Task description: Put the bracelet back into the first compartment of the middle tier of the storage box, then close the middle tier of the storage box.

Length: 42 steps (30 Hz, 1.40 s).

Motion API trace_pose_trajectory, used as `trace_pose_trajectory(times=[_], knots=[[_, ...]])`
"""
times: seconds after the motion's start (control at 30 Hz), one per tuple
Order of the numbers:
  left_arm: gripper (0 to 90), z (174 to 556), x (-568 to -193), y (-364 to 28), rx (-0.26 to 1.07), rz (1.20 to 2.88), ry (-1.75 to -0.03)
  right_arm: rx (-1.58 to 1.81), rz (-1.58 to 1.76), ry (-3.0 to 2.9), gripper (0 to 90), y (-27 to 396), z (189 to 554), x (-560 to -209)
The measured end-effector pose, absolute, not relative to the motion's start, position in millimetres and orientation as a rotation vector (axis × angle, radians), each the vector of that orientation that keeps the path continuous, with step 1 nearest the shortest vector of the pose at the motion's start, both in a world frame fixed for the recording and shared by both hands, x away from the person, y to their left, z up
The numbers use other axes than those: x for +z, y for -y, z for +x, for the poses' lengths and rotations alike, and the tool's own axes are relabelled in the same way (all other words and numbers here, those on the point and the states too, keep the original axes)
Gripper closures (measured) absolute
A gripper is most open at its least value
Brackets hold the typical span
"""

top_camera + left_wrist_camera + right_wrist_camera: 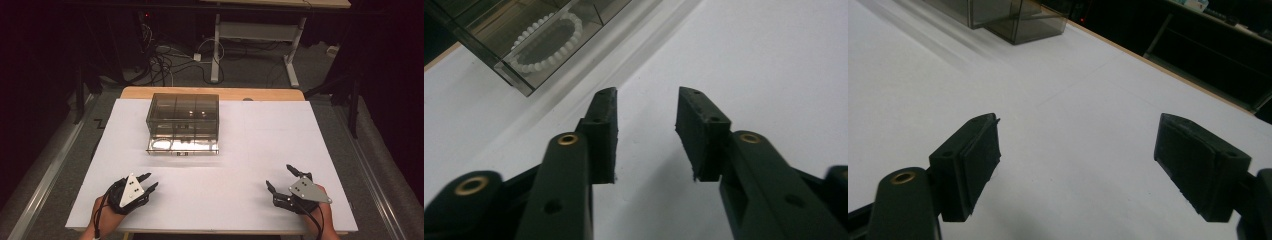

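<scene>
The smoky box [524, 45] is cut by the top edge; its bead ring [546, 42] is partly hidden.

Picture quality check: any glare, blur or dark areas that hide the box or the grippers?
High view: glare whitens the smoked box's open front tray, surroundings fall to black. Left gripper view: near jaws soft, bead bracelet sharp enough. Right gripper view: right gripper pads crisp, box corner slightly soft, background dark.

Probably a lab; tangled floor cables [162, 62]; dark curtains [45, 45].
</scene>
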<state>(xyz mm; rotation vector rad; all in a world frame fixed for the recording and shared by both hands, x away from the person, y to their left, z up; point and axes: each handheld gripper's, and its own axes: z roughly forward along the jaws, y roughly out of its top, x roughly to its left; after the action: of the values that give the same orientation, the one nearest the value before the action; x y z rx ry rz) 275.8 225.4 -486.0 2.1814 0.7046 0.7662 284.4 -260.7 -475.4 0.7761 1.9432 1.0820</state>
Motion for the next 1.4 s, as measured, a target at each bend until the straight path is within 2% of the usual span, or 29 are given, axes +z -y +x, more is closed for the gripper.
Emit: trace_pose_trajectory(times=[0.13, 0.33, 0.77, 1.4], knots=[[76.3, 276.1, -484.2, -225.7, 0.773, 2.158, -0.720, 1.106, 0.785, -1.935, 19.3, 263.4, 282.8, -475.4], [87.9, 277.2, -483.3, -225.6, 0.765, 2.148, -0.724, 1.103, 0.760, -1.946, 19.3, 263.6, 281.4, -478.3], [87.9, 277.9, -485.5, -225.8, 0.783, 2.162, -0.722, 1.075, 0.656, -1.983, 19.3, 259.8, 279.1, -481.8], [88.0, 279.8, -482.5, -217.7, 0.835, 2.155, -0.715, 1.075, 0.682, -1.934, 16.5, 266.0, 281.5, -480.3]])
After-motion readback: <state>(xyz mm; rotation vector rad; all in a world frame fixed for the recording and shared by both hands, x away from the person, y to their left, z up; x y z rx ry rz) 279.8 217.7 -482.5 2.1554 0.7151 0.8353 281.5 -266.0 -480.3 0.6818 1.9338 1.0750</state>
